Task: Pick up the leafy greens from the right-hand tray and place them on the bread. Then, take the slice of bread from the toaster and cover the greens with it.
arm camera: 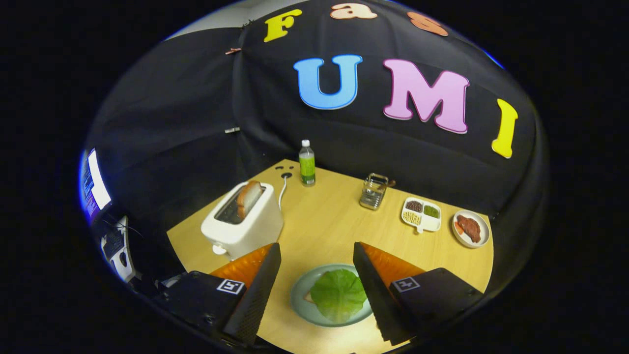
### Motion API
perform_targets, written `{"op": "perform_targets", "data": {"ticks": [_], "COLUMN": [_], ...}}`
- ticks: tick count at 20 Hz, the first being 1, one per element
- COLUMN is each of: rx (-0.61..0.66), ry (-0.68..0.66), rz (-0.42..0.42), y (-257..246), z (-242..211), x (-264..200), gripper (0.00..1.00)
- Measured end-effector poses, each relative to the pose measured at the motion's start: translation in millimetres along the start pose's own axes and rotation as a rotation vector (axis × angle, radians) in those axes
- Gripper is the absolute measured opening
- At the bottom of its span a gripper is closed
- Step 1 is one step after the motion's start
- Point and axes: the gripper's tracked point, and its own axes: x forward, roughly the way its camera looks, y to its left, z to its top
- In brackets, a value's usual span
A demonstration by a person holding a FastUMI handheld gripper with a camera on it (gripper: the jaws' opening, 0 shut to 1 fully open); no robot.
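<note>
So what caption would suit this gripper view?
Open gripper above a lettuce leaf on bread on a plate; a bread slice waits in the toaster.

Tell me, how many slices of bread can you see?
2. One slice stands in the toaster. Another peeks from under the lettuce on the plate, between the open tool's fingers. More could be hidden.

A green-labelled bottle (pixel 307 163) stands upright at the far edge of the wooden table (pixel 329 226), near a clear glass holder (pixel 373 191). Further right sit a white divided dish (pixel 421 214) of seeds and a small round plate (pixel 471 228) of meat
</note>
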Motion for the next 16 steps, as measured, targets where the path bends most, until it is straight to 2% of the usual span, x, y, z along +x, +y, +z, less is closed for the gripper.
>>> {"op": "perform_targets", "data": {"ticks": [6, 10, 13, 16], "rx": [-0.015, 0.037, 0.096, 0.157], "ry": [-0.095, -0.056, 0.0, 0.066], "rz": [0.1, 0.134, 0.149, 0.122], "y": [70.1, 109.2, 127.7, 131.0], "z": [77.5, 81.2, 67.0, 43.7], "x": [31.8, 75.6, 112.1, 146.3], "gripper": [0.93, 0.93, 0.92, 0.91]}}
